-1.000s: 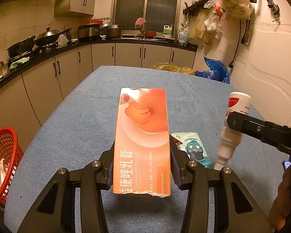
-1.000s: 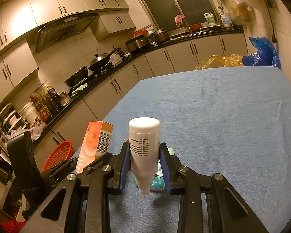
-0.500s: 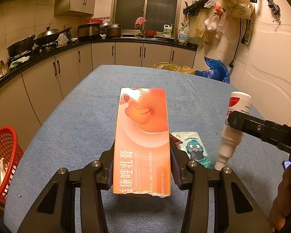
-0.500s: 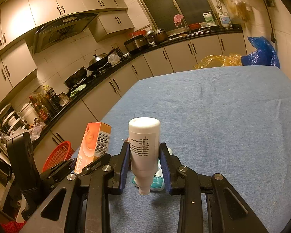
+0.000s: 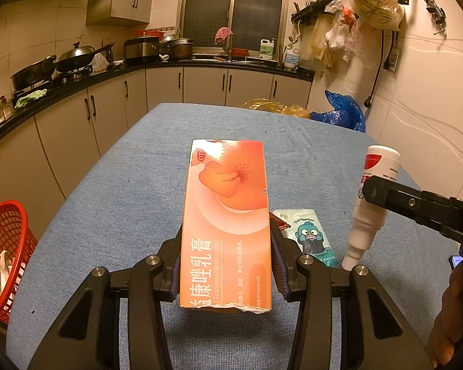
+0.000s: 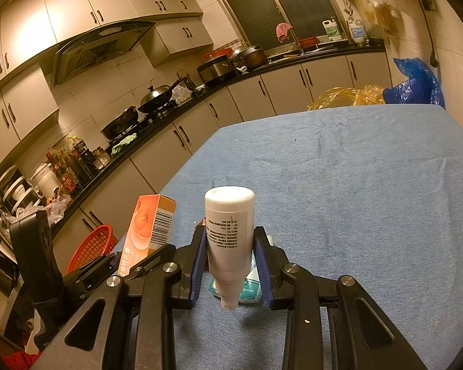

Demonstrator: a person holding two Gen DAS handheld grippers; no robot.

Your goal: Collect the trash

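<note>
While my left claw gripped the orange box, my right claw clamped the white bottle above the blue surface.

home kitchen, lived in. i'm at a table with a blue cloth. at my 10 o'clock a stove with a wok and a pan, range hood above it. black countertop over beige cabinets wraps from 9 to 12. at 12 a dark window, pots, detergent bottles. plastic bags hang on the wall at 1. sauce bottles at 9.
</note>
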